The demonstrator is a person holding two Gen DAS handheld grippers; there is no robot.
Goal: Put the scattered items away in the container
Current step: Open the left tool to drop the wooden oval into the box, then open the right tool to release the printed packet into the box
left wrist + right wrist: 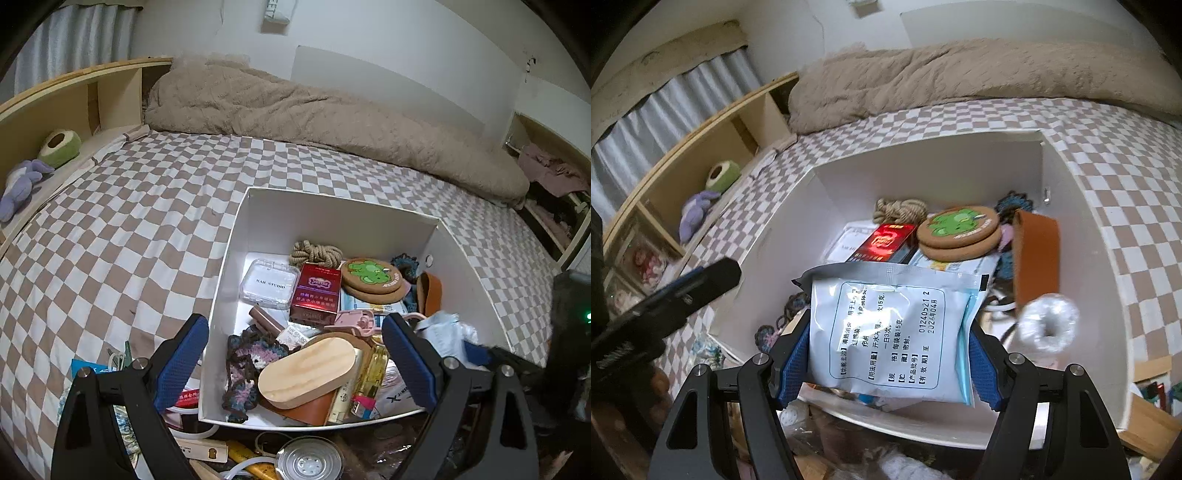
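Sachet [890, 332]: pinched upright in my right gripper [886, 354], poised over the near rim of the white box [923, 173], which lay just ahead and below; left gripper [295, 354] spread, empty.

A clear plastic case [269, 282] reads "NAIL STUDIO". A white sachet [890, 336] carries printed Chinese text in a box, with "2026年04月" beside a batch number that is partly blurred.
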